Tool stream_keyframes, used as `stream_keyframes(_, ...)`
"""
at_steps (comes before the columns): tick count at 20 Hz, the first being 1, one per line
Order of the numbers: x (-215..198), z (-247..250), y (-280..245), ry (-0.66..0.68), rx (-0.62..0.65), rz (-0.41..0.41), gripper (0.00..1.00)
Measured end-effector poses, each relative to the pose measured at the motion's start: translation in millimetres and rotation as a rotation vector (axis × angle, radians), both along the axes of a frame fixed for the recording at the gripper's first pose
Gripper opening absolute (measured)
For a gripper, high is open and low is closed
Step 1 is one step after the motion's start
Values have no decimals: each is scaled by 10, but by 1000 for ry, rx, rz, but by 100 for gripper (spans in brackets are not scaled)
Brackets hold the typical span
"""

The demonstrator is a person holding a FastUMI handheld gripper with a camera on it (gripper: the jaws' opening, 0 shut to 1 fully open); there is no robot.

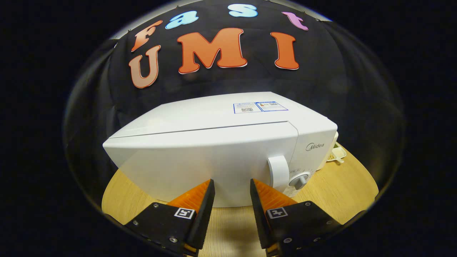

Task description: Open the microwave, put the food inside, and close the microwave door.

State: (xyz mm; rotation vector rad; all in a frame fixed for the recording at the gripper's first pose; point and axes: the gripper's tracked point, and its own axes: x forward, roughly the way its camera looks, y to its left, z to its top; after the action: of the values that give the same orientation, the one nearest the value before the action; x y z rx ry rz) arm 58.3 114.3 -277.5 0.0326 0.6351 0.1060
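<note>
Before the shut microwave [214, 150] we held the hand-held gripper [232, 189] empty, fingers apart, probably ready for its door handle [278, 171].

White microwave [200, 150] on the wooden counter [342, 189], door closed, with its handle [279, 171] and dial [299, 180] at the right. The tool [232, 189] hovers just before the door, fingers [200, 200] parted and empty. A small tray [337, 152] lies right of the microwave.
</note>
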Motion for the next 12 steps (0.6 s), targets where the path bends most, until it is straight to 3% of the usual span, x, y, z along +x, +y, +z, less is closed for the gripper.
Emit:
stream_keyframes(6, -109, 577, -270, -85, 21, -38, 64)
stream_keyframes(10, -91, 1331, -556, -221, 13, -63, 68)
stream_keyframes(12, -75, 1766, -709, -296, -2, -69, 75)
